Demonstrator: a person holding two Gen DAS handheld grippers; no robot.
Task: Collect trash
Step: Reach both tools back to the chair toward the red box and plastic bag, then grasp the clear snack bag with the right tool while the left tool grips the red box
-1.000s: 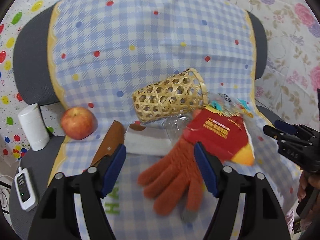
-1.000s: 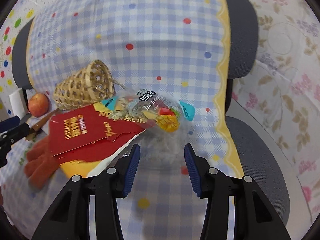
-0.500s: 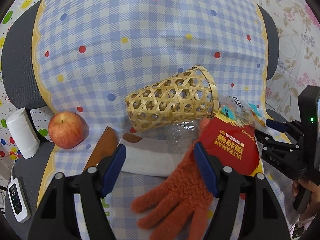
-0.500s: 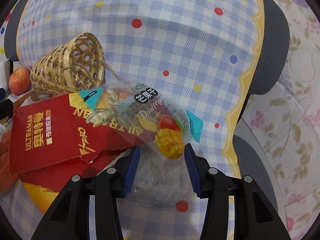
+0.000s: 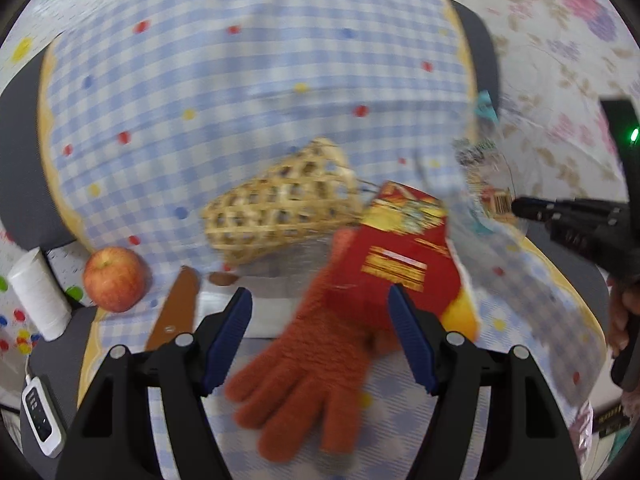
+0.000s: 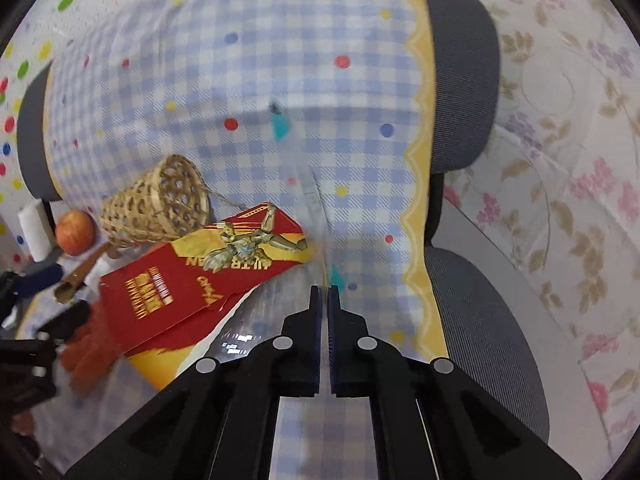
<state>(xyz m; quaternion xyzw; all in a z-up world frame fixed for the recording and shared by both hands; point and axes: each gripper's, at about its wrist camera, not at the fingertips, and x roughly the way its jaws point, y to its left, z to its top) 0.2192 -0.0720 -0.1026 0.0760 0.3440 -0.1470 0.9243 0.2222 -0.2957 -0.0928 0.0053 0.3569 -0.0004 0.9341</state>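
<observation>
Right gripper (image 6: 324, 294) jaws just clamped edge-on onto clear snack bag (image 5: 486, 168); left gripper (image 5: 320, 336) jaws apart.

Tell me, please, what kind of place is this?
Probably a room in a home: an office chair draped with a checked cloth, floral covering behind, and an apple and glove on the seat.

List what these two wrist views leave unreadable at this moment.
- Clear snack bag: smeared by motion in the left wrist view, edge-on in the right; print illegible.
- Knife: blade hidden under white cloth.
- Orange glove: cuff covered by red packet.
</observation>
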